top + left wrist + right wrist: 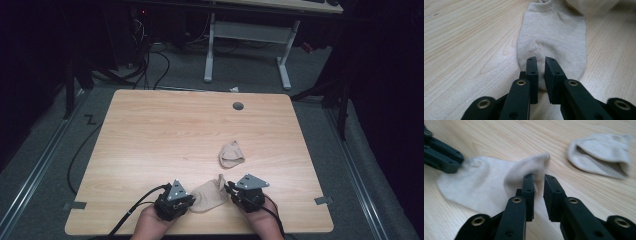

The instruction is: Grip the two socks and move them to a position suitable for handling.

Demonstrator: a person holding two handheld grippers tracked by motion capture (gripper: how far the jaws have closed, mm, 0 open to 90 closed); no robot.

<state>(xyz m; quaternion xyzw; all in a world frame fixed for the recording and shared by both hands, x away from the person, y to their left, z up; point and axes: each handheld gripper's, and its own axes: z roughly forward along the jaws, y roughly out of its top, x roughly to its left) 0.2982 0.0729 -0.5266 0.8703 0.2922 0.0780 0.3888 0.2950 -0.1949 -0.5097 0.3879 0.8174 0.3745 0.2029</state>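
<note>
Plainly, the beige sock (552,35) bears no readable writing.

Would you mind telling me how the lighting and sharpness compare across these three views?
High view: the table is evenly lit while the room around it falls into darkness. Left gripper view: sharp on the sock near the jaws, with a soft sheen on the wood. Right gripper view: smeared by blur, most on the far sock.
</note>
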